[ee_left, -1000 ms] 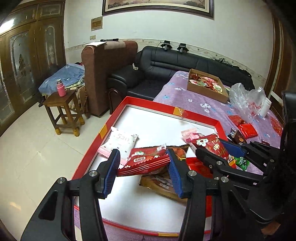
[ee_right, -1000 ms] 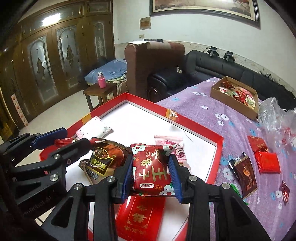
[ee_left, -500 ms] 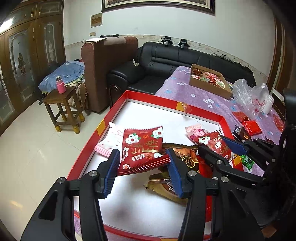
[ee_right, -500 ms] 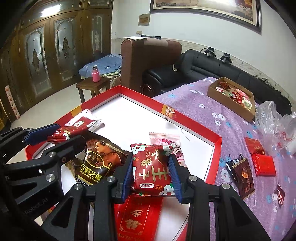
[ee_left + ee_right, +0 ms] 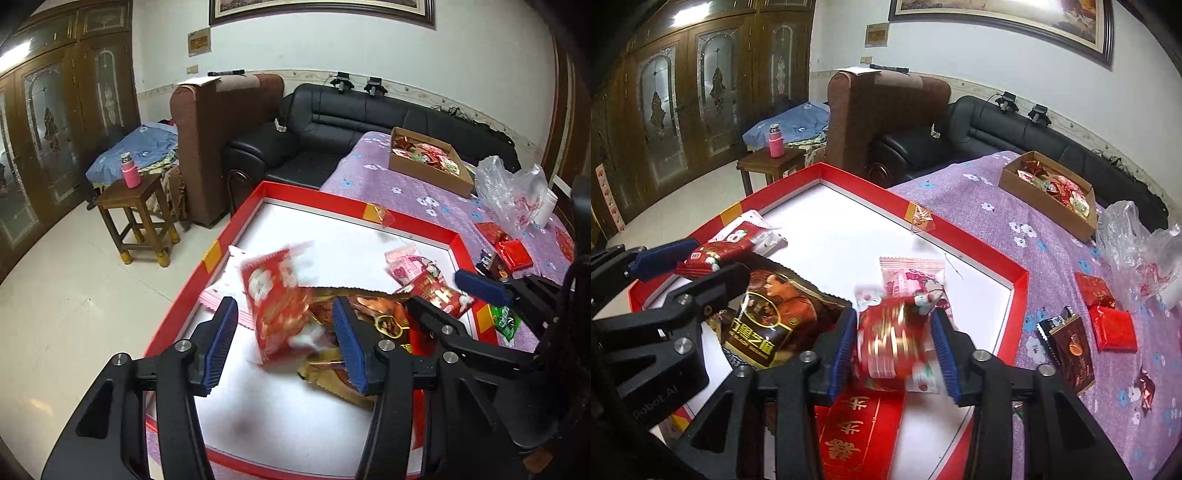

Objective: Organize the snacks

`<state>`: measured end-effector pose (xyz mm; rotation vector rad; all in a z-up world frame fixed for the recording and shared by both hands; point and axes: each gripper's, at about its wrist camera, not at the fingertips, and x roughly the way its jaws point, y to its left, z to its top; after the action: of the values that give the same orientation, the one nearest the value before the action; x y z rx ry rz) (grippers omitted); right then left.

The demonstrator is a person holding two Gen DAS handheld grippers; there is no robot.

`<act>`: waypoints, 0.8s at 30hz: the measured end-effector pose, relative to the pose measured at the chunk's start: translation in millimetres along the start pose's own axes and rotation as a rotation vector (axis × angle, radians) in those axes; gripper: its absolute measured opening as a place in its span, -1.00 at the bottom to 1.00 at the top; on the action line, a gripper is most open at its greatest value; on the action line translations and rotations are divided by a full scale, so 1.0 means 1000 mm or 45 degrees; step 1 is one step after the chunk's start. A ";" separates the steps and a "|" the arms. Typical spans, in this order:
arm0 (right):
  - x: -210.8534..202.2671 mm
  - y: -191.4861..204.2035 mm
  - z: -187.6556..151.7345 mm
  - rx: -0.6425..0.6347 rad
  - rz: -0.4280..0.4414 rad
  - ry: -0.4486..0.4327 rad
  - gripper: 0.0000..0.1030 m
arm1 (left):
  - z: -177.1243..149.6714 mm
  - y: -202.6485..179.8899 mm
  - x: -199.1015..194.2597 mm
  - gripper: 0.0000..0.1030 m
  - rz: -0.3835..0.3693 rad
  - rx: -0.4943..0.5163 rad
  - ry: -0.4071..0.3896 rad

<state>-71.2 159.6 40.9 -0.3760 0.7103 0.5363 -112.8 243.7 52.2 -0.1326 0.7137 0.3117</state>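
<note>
Tumbling upright: blurred red packet (image 5: 280, 306).

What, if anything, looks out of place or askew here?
A small candy wrapper is perched on the red tray's far rim, not inside. A red packet is motion-blurred between the right gripper's pads; its jaws have just been opening.

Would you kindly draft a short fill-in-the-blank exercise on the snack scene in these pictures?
1. The large tray has a rim coloured ____.
2. The cardboard box of sweets sits on a cloth coloured ____.
3. The bottle on the wooden stool is ____.
4. The sofa behind the table is ____.

Missing words: red; purple; pink; black
</note>
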 end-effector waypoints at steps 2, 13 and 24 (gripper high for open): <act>-0.004 0.000 0.000 -0.008 -0.020 -0.016 0.11 | 0.000 0.000 -0.004 0.14 0.016 0.003 -0.019; -0.027 -0.009 0.000 -0.039 -0.162 -0.086 0.27 | 0.006 -0.007 -0.036 0.45 0.040 0.042 -0.153; -0.066 -0.029 -0.005 -0.028 -0.299 -0.175 0.42 | 0.005 -0.034 -0.058 0.45 -0.003 0.122 -0.198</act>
<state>-98.9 112.2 87.0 -0.4326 0.5194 0.3440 -139.8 199.3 94.5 -0.0177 0.5734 0.2814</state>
